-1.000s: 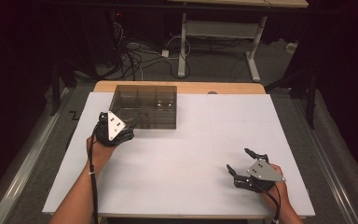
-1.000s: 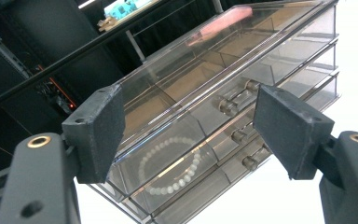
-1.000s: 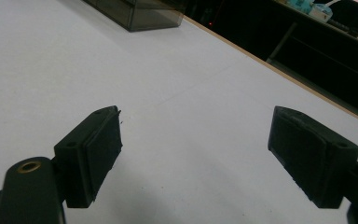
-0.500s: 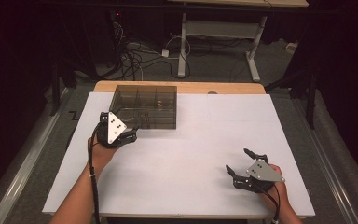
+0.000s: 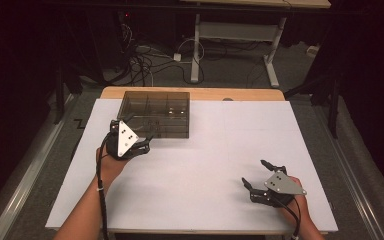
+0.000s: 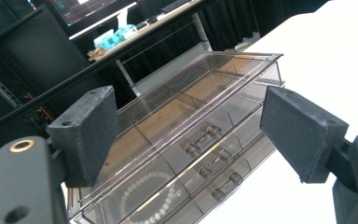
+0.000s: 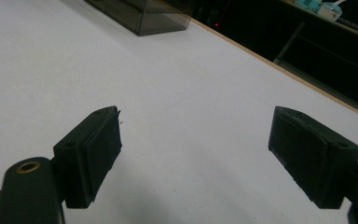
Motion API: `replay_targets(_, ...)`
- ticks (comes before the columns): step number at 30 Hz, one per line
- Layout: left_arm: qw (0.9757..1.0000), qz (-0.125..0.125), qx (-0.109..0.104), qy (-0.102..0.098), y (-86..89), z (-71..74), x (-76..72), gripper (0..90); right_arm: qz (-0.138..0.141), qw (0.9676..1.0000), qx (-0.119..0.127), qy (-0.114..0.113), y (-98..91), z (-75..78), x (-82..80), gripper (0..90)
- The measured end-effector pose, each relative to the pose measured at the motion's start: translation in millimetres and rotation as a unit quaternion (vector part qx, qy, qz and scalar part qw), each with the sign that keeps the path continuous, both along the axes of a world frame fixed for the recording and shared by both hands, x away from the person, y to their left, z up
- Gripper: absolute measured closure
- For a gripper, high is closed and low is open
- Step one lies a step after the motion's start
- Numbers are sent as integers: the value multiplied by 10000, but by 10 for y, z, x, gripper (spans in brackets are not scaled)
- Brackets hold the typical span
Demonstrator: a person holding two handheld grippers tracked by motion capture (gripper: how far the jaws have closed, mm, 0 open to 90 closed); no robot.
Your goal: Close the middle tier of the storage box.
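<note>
A smoked clear drawer box point(image 5: 155, 112) stands at the back left of the white table point(image 5: 205, 165). My left gripper point(image 5: 136, 135) hovers just in front of its near left corner. In the left gripper view the box point(image 6: 200, 93) faces me with three small drawer handles point(image 6: 203, 136), and a string of white beads point(image 6: 151, 200) lies in the lowest drawer. The left gripper point(image 6: 186, 121) has just opened wider and stands open, with nothing between its pads. My right gripper point(image 5: 253, 172) rests low at the near right, and the right gripper point(image 7: 193, 135) stands open over bare table.
A wooden strip point(image 5: 195, 93) edges the table's far side. Beyond it are a desk frame point(image 5: 230, 35) and cables point(image 5: 145, 55) on the floor. A metal rail point(image 5: 25, 165) runs along the left.
The left gripper has drifted slightly toward the near side in front of the box. The right gripper has stayed where it was.
</note>
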State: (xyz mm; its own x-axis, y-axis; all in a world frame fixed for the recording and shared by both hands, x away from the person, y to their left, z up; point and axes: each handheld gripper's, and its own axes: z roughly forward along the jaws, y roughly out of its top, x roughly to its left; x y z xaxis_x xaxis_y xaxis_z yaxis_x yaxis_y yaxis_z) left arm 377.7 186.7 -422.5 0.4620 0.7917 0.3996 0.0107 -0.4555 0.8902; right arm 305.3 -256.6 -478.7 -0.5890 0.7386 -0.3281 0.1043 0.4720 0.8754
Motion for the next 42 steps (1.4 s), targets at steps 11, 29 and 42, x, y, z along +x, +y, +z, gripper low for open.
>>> replay_targets(11, 10000, -87, -5, -11, -45, 18, -34, 191, 66, 10000, -7, 40, 28, 1, -11, 174)
replay_targets(29, 9996, -257, 42, -70, -134, 48, -97, 191, 142, 9999, -1, 51, 60, 9, -33, 171)
replay_targets(42, 9990, -430, 66, -109, -226, 72, -154, 190, 180, 9998, 18, 57, 79, 18, -47, 170)
